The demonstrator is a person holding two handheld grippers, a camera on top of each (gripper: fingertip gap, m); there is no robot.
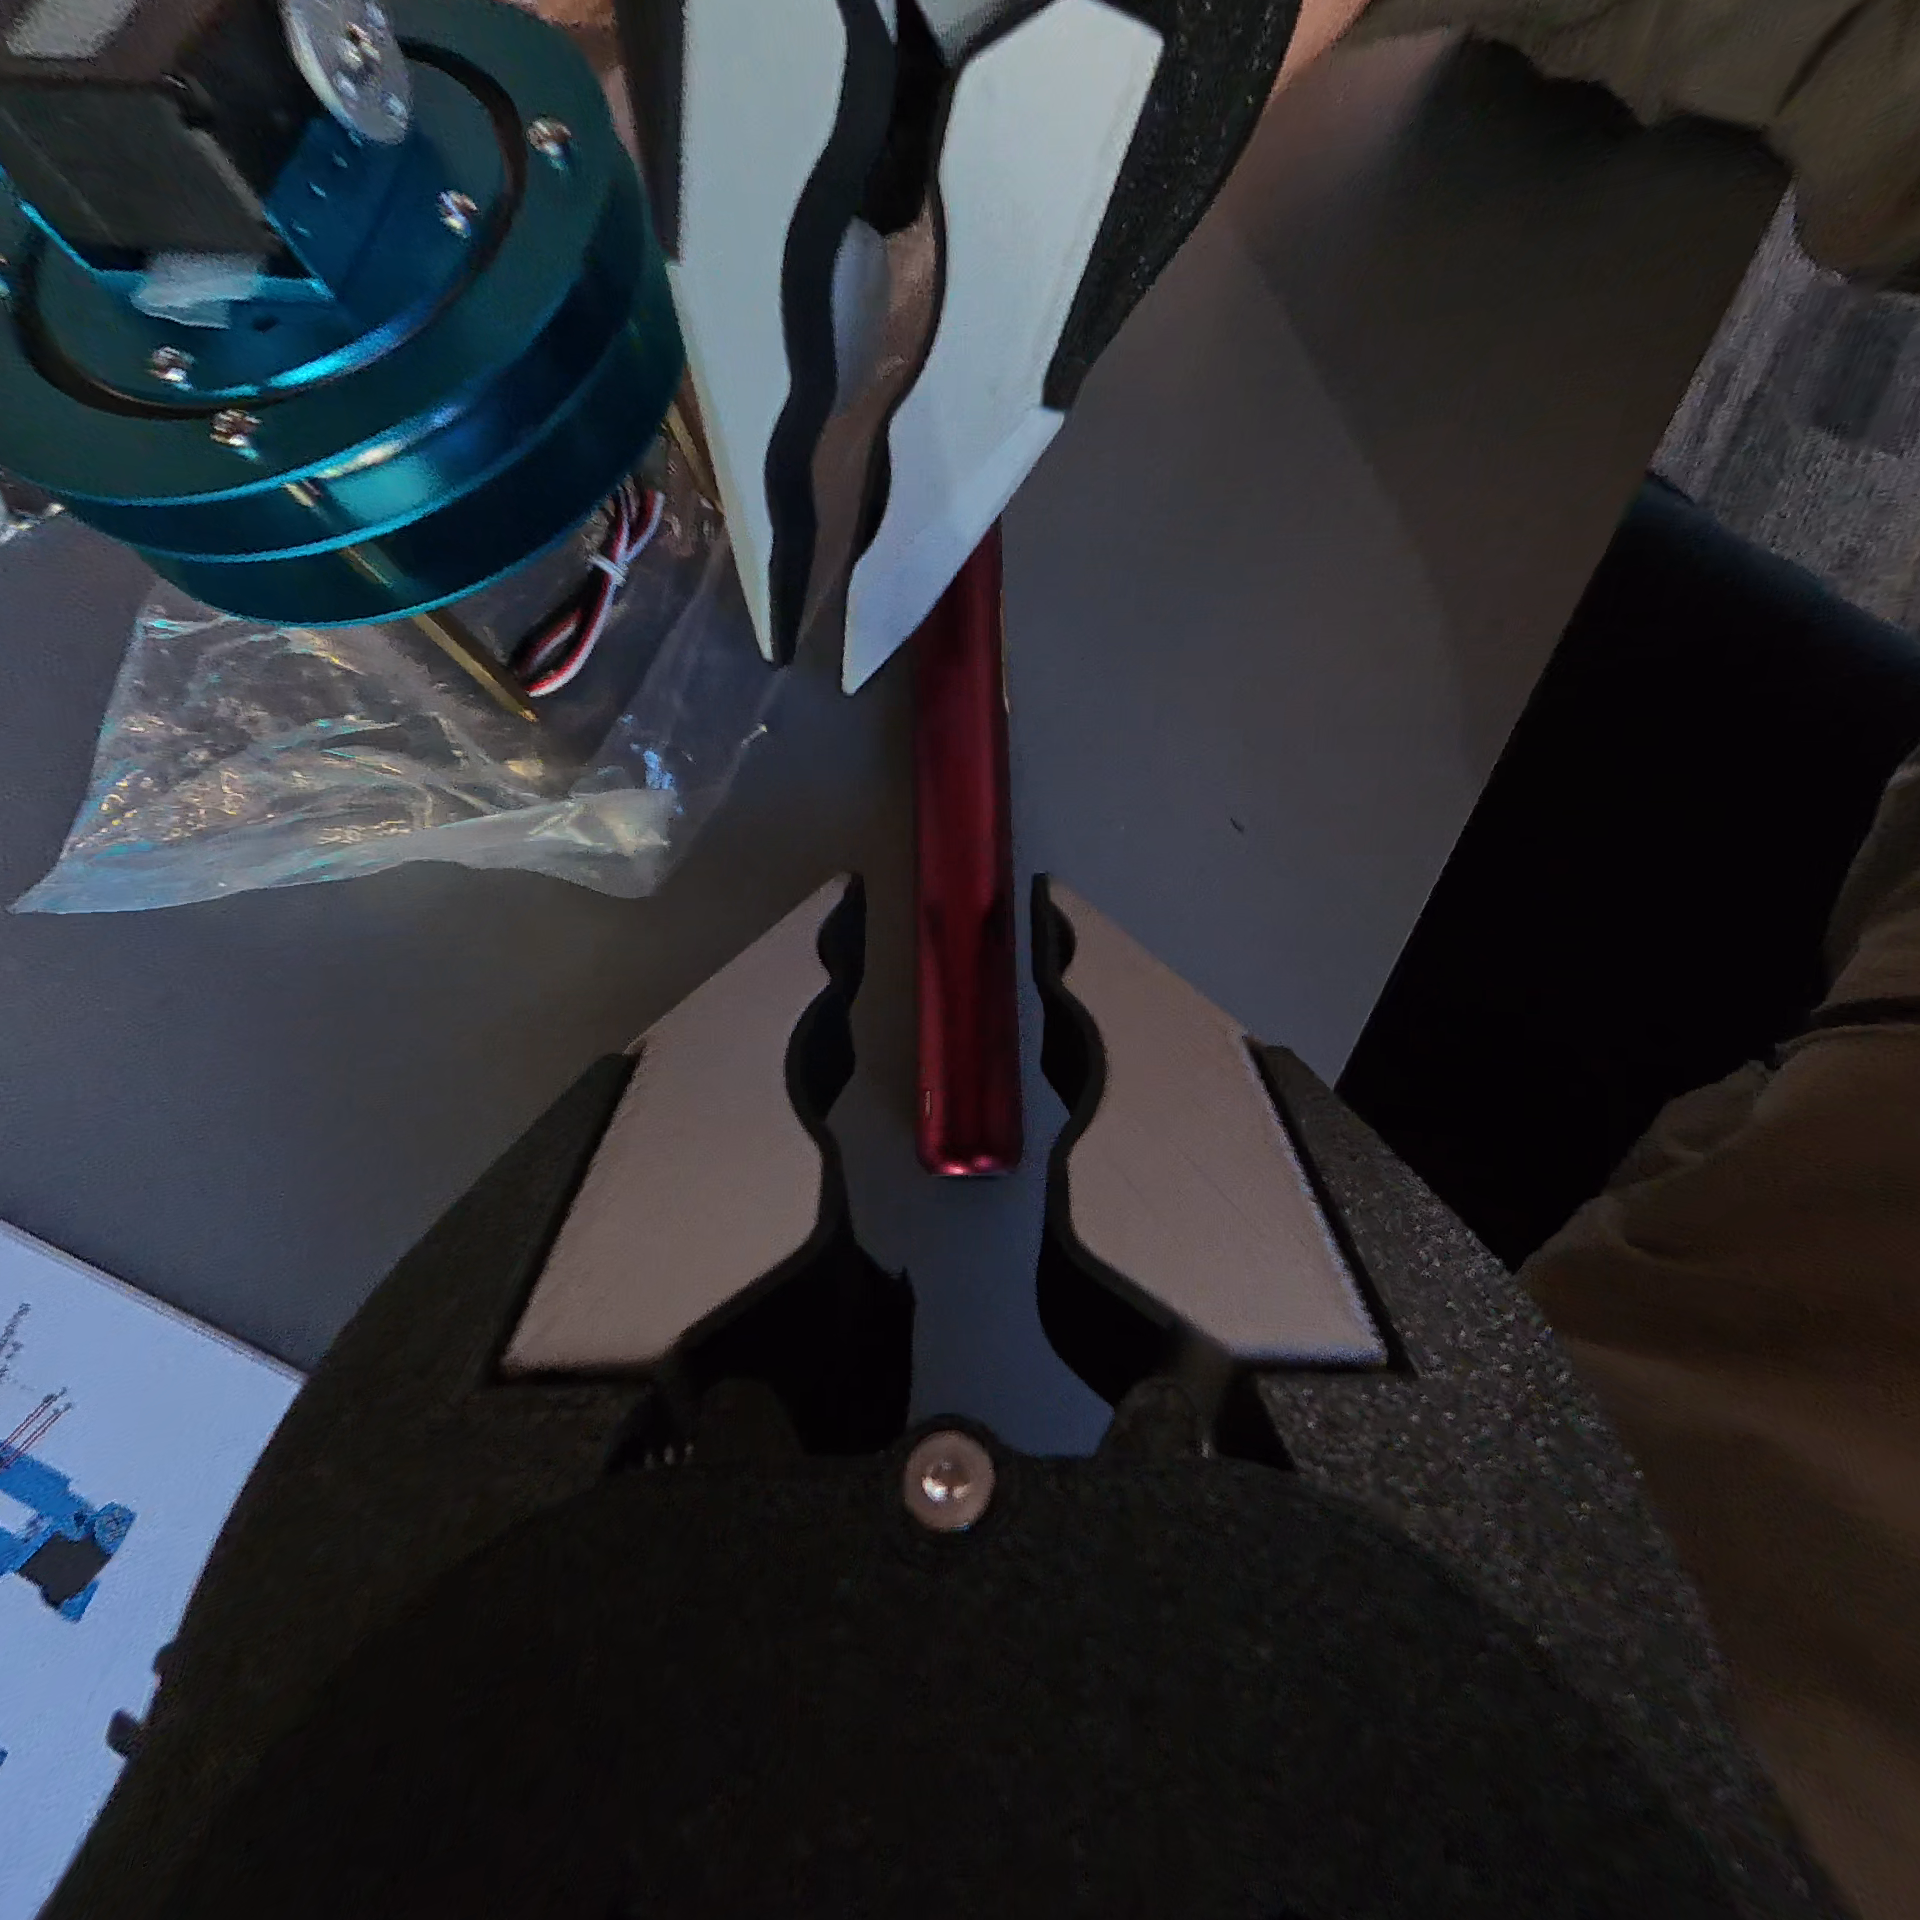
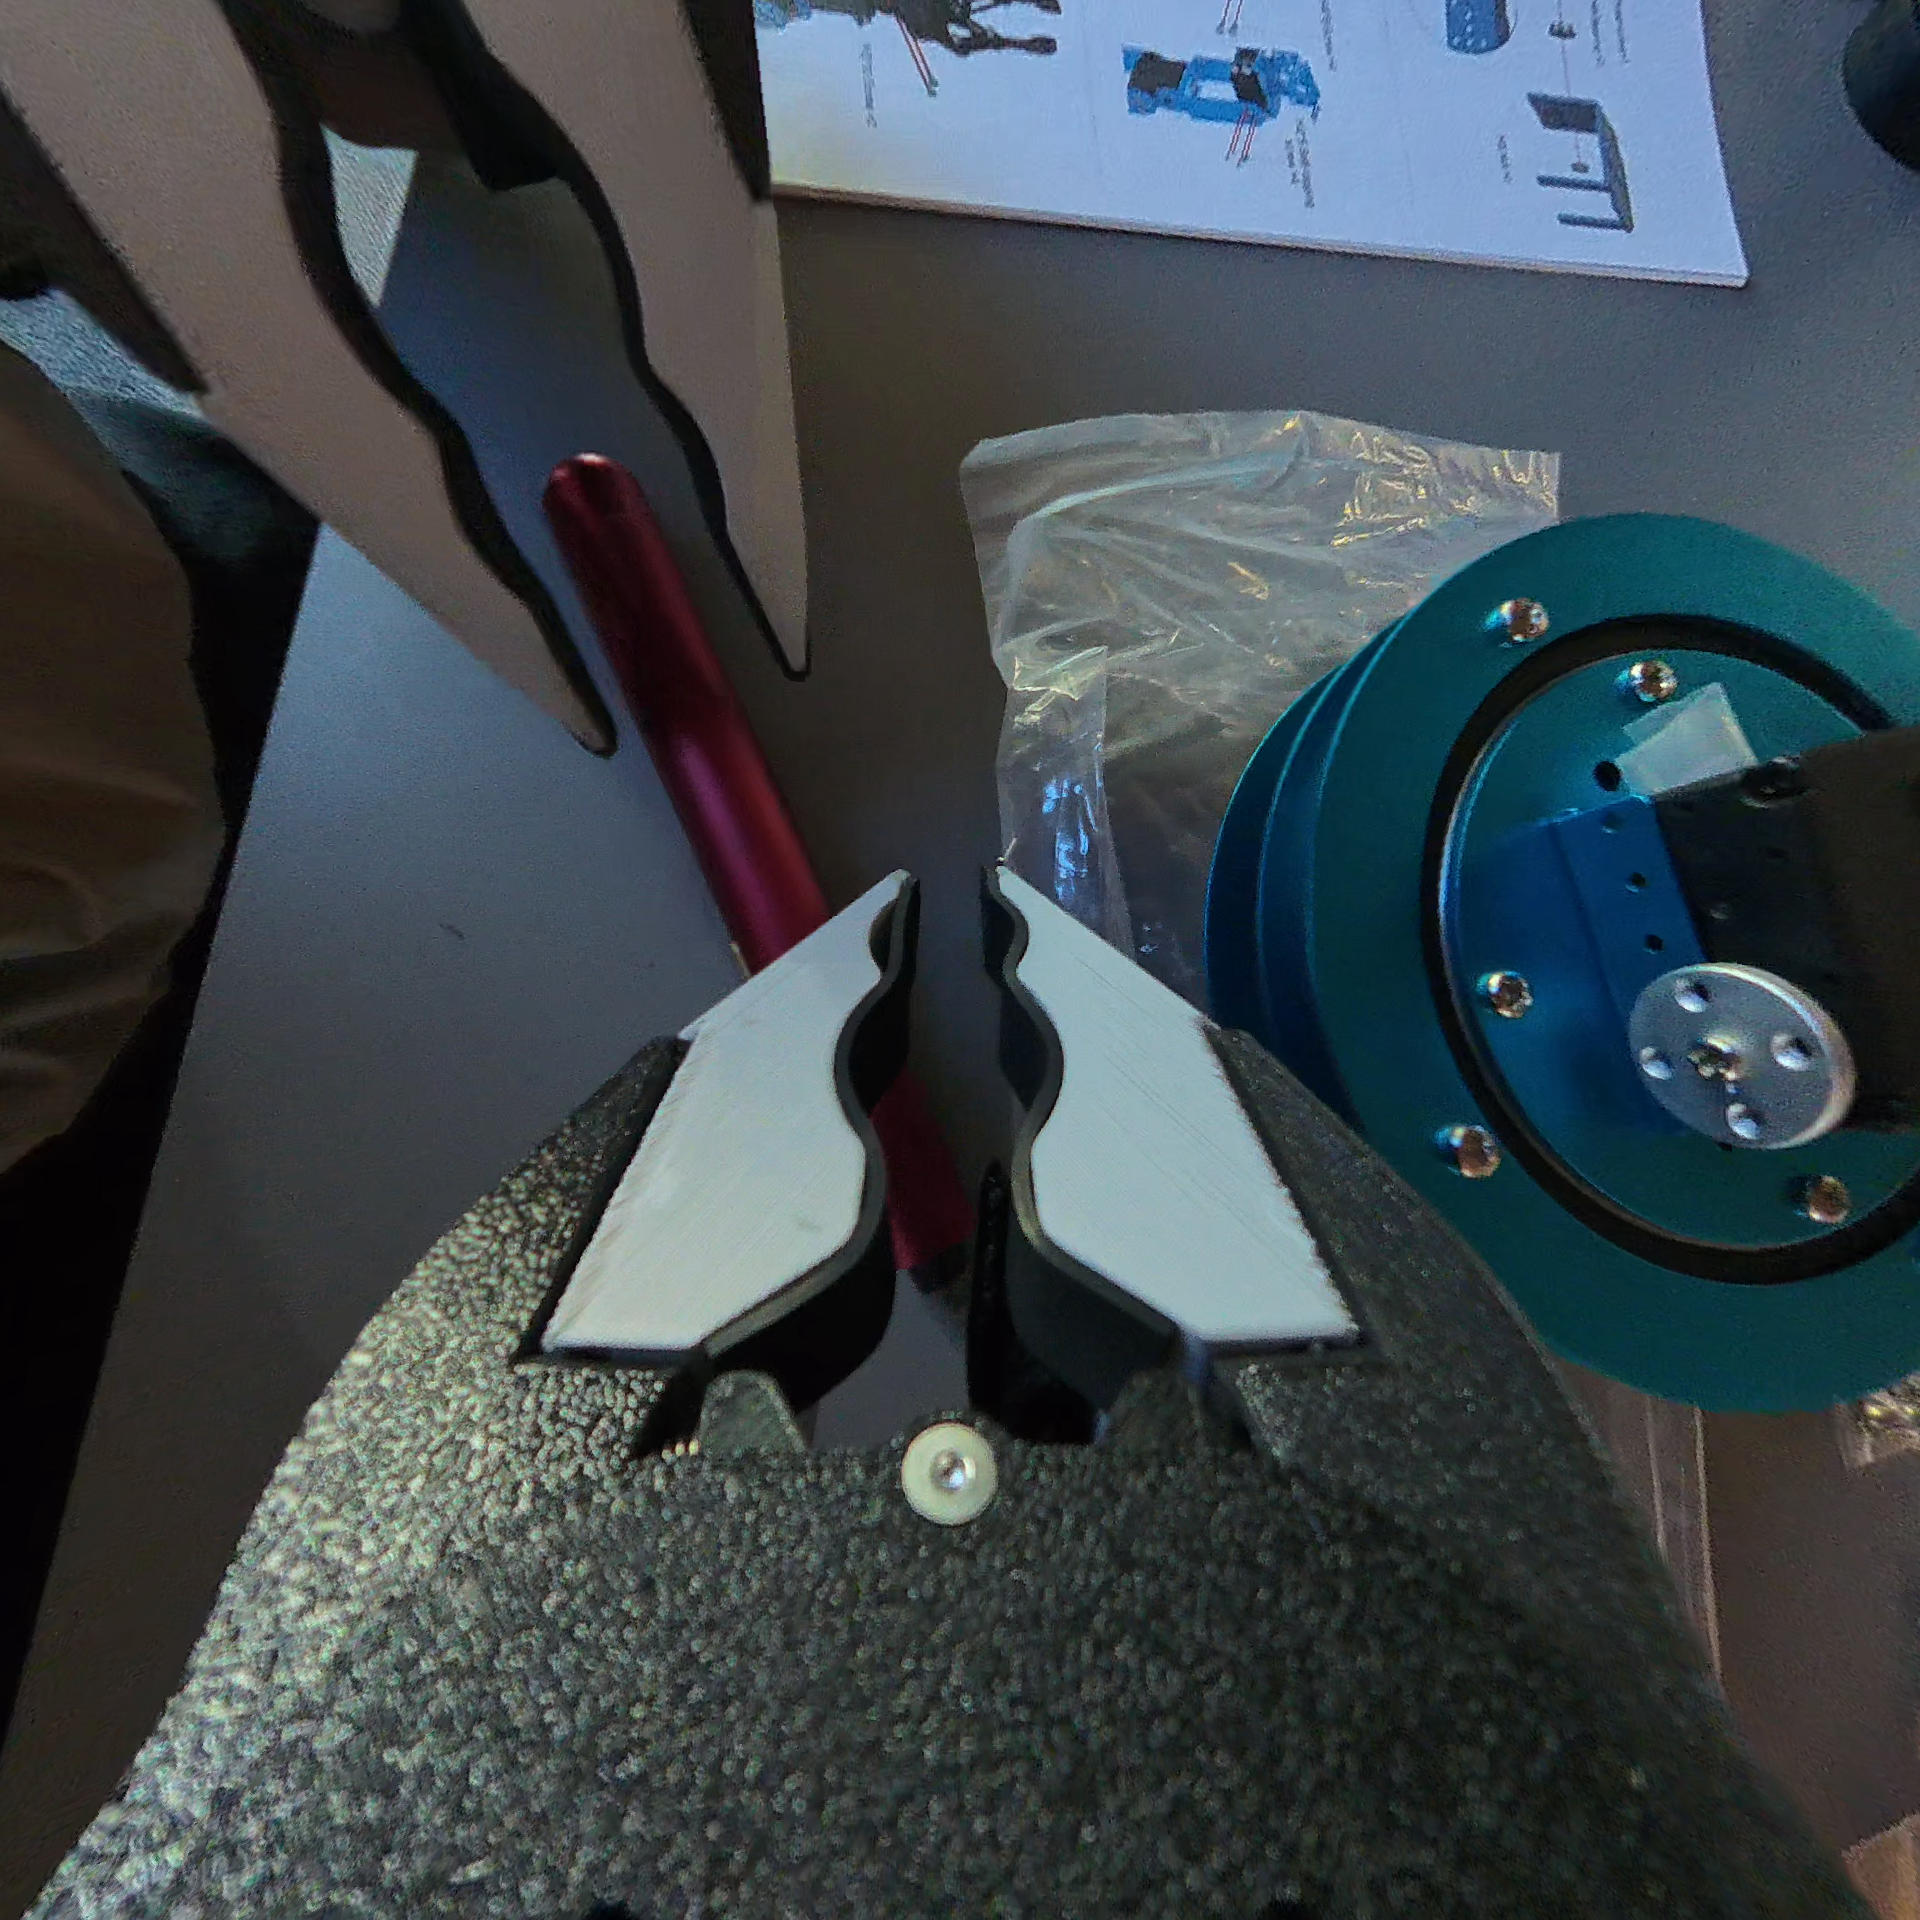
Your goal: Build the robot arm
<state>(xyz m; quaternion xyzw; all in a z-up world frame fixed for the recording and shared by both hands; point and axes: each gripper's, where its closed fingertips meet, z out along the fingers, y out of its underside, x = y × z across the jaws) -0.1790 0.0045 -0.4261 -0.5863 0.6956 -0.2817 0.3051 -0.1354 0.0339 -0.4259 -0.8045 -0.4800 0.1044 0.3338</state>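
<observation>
A dark red metal rod (image 1: 961, 852) lies flat on the grey table (image 1: 1299, 675). My left gripper (image 1: 945, 883) is open and straddles the rod's near end, with a gap on both sides. My right gripper (image 1: 816, 670) faces it from the far side and hangs over the rod's other end, jaws a narrow gap apart and empty. In the right wrist view the rod (image 2: 686, 727) runs under the left finger of my right gripper (image 2: 948, 876). My left gripper (image 2: 698, 704) straddles it farther off.
A teal round metal base with a servo and silver horn (image 1: 312, 364) (image 2: 1558, 987) stands beside the grippers. A clear plastic bag (image 1: 364, 769) (image 2: 1195, 623) lies under it. A printed sheet (image 1: 104, 1455) (image 2: 1247, 135) lies nearby. The table edge (image 1: 1507, 779) and a sleeve (image 1: 1714, 1351) are alongside. My right fingertips sit around 6 cm from my left ones.
</observation>
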